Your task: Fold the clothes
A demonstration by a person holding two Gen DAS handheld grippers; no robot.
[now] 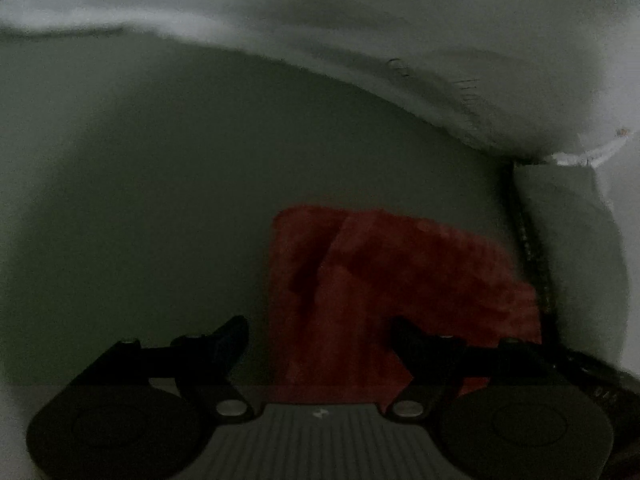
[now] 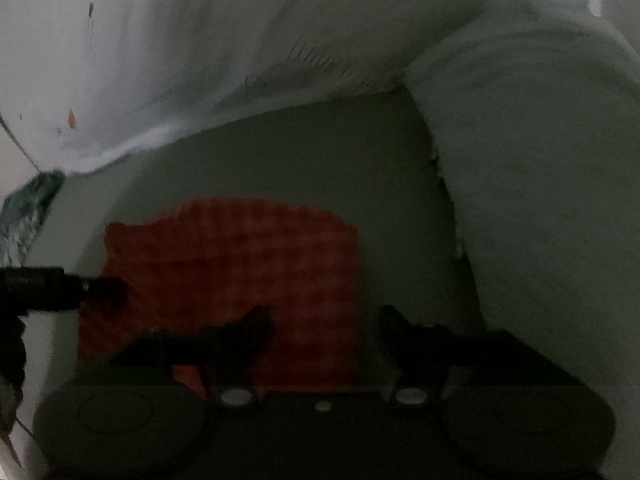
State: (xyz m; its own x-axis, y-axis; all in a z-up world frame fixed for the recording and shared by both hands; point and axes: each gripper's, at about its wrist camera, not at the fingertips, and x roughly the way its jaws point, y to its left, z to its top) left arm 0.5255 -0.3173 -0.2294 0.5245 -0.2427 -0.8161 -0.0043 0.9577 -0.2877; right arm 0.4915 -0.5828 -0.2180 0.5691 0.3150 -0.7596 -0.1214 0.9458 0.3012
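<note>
- Red cloth point(image 1: 400, 280), folded, flat on grey surface point(image 1: 160, 200); sits just ahead of both grippers.
- Left gripper point(image 1: 318, 336): jaws spread, nothing pinched, cloth showing between the tips.
- Right gripper point(image 2: 326, 328): jaws spread, empty, cloth's right edge under the gap.
- Risk: a low pass could snag the top layer and undo the fold; dim, blurred views make edges hard to judge.
- White fabric point(image 2: 200, 60) banks up behind, pale bulk point(image 2: 540, 200) close at right; dark cable point(image 1: 532, 248) beside cloth. Open room mainly left of cloth in left view.
</note>
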